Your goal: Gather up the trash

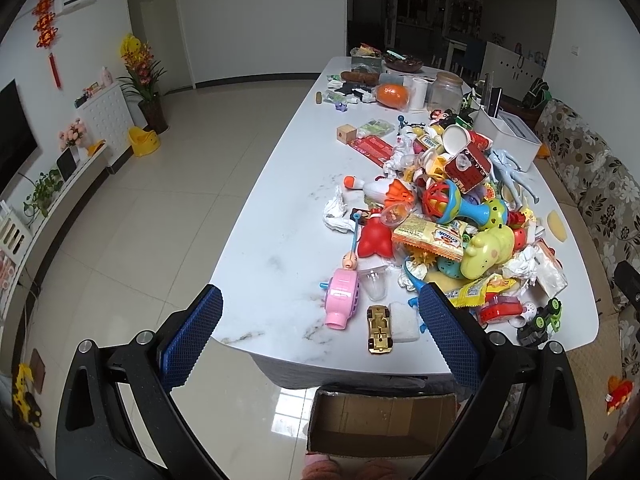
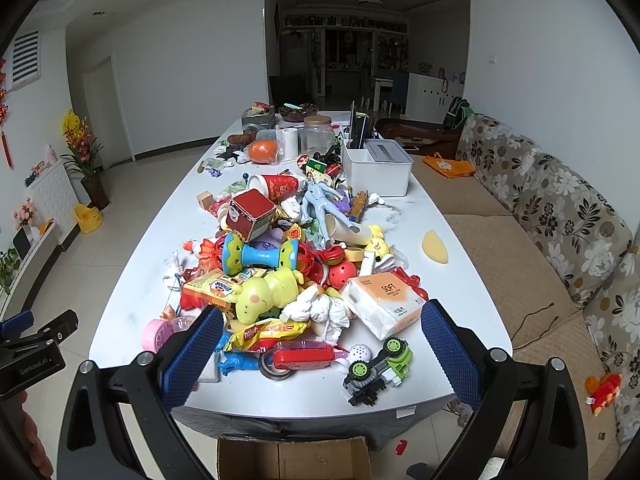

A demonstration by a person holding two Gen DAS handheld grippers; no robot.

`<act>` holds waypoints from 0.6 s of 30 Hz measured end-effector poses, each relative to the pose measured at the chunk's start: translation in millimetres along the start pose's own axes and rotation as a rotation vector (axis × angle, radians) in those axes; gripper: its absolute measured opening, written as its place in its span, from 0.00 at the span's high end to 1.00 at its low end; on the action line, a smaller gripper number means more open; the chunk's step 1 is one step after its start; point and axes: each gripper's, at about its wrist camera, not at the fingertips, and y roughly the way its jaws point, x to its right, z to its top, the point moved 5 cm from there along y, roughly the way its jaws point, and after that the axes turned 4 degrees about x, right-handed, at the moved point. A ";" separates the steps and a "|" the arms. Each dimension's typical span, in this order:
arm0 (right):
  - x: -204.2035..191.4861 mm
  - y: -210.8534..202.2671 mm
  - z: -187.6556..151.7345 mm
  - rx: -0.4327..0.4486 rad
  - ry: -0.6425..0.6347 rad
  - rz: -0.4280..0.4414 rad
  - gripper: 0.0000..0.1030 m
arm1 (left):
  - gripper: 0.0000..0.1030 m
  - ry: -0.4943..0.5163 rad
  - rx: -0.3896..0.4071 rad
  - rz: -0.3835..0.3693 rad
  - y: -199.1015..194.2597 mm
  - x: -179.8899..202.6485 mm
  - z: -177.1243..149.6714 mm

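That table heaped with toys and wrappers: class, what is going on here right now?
A person holds two grippers above the near end of a white table, sorting trash from toys. The left gripper and right gripper are both open and hold nothing. Crumpled tissue and a yellow snack wrapper lie in the pile. A cardboard box waits on the floor below the table edge.

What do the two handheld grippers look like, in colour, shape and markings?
Both look alike. The left gripper has two flat fingers faced with blue dimpled pads, mounted on glossy black angular arms with round silver bolts. The right gripper has the same blue pads and black frame. At the right view's left edge, white "GenRoboAI" lettering marks the left gripper's black body.
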 end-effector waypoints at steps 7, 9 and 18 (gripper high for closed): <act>0.5 0.0 2.4 -0.004 0.005 0.001 0.05 | 0.07 0.002 -0.003 0.000 0.4 0.5 -0.8; 1.4 1.3 2.1 -0.005 0.003 0.001 0.05 | 0.07 0.002 -0.004 0.001 0.0 1.0 -1.6; 5.8 8.1 7.2 -0.010 0.006 0.004 0.05 | 0.07 0.000 -0.005 -0.002 2.9 0.4 -0.9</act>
